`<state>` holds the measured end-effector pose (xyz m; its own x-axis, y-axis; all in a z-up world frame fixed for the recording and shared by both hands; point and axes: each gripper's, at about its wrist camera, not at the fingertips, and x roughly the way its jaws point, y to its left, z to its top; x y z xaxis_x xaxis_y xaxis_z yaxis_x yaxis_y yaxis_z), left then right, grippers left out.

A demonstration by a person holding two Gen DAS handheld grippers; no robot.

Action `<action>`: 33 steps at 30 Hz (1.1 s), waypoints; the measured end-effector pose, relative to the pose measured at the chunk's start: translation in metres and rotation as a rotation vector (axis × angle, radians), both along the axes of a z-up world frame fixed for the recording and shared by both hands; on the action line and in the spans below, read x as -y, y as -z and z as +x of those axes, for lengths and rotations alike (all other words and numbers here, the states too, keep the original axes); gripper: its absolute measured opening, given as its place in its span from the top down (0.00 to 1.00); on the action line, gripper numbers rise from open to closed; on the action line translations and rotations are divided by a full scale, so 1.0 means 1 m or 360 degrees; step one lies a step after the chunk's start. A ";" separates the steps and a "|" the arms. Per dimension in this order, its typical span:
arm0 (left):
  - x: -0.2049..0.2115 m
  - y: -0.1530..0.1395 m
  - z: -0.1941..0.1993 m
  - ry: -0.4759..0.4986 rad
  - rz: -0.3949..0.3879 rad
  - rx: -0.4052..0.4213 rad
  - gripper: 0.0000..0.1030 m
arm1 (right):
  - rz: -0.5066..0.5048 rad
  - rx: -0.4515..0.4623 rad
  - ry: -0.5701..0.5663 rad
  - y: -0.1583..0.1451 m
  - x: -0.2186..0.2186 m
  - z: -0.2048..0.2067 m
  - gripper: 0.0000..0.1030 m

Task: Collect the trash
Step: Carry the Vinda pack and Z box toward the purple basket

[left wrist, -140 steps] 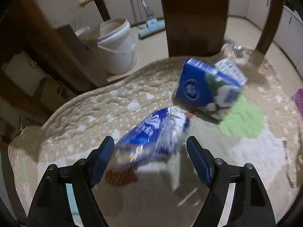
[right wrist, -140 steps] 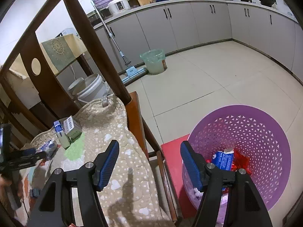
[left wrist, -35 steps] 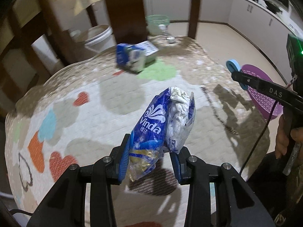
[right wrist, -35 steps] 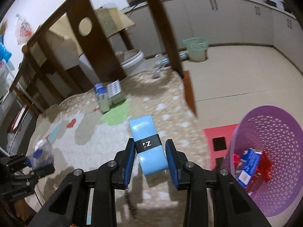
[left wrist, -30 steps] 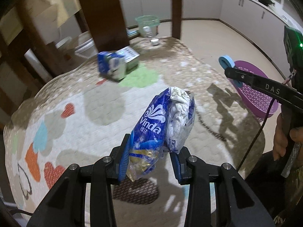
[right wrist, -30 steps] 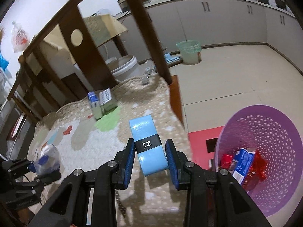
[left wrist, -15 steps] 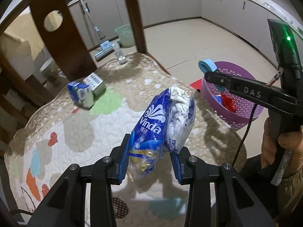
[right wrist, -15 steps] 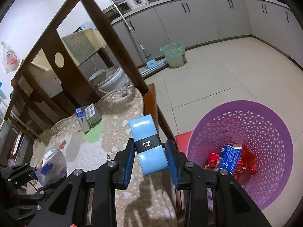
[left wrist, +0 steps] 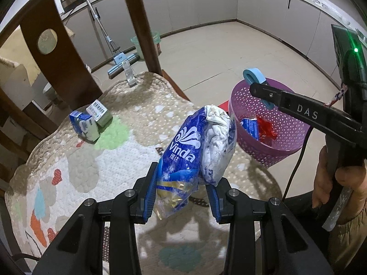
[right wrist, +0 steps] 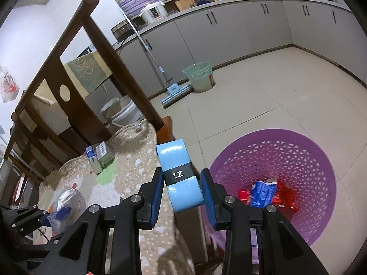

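Note:
My left gripper (left wrist: 182,191) is shut on a crumpled blue Vinda tissue pack (left wrist: 197,151), held above the patterned chair cushion (left wrist: 114,165). My right gripper (right wrist: 183,191) is shut on a light blue tape roll (right wrist: 180,176) with a black band, at the cushion's right edge and left of the purple basket (right wrist: 305,160). In the left wrist view the right gripper (left wrist: 254,84) with the tape roll (left wrist: 252,74) hangs over the near rim of the purple basket (left wrist: 270,151). Red and blue wrappers (right wrist: 266,193) lie in the basket. Two small cartons (left wrist: 90,121) stand at the cushion's far side.
The wooden chair back (left wrist: 140,25) rises behind the cushion. On the tiled floor stand a green-lined bin (right wrist: 200,76), a flat mop (right wrist: 175,92) and a white bucket (right wrist: 121,112). A small clear bottle (left wrist: 129,74) stands at the cushion's far edge. A hand (left wrist: 337,183) grips the right tool.
Both grippers have swung to the right toward the purple basket, each keeping its grip. The basket now fills more of both views and the cartons have slid left.

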<state>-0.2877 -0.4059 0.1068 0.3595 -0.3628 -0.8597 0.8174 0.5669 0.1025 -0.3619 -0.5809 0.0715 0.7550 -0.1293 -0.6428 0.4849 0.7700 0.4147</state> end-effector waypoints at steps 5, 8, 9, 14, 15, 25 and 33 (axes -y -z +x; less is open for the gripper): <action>0.010 -0.001 -0.013 0.0036 0.0037 0.0099 0.64 | 0.0016 0.0005 0.0044 0.002 0.008 -0.011 0.66; 0.015 0.001 -0.019 0.0054 0.0059 0.0132 0.63 | 0.0021 0.0011 0.0050 0.002 0.010 -0.014 0.66; 0.017 0.001 -0.020 0.0056 0.0062 0.0136 0.63 | 0.0020 0.0013 0.0050 0.002 0.010 -0.015 0.66; 0.025 0.002 -0.022 0.0059 0.0083 0.0155 0.63 | 0.0015 0.0021 0.0058 0.000 0.012 -0.018 0.66; 0.026 0.002 -0.023 0.0061 0.0086 0.0158 0.63 | 0.0016 0.0023 0.0061 0.000 0.013 -0.019 0.66; 0.044 0.011 -0.025 0.0096 0.0138 0.0176 0.63 | 0.0058 0.0033 0.0146 0.004 0.030 -0.036 0.66; 0.060 0.011 -0.022 0.0123 0.0142 0.0196 0.63 | 0.0085 0.0034 0.0197 0.007 0.042 -0.045 0.66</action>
<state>-0.3094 -0.4656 0.0957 0.4382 -0.3176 -0.8409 0.8364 0.4867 0.2520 -0.4067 -0.6230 0.0649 0.7490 -0.1882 -0.6352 0.5654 0.6813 0.4649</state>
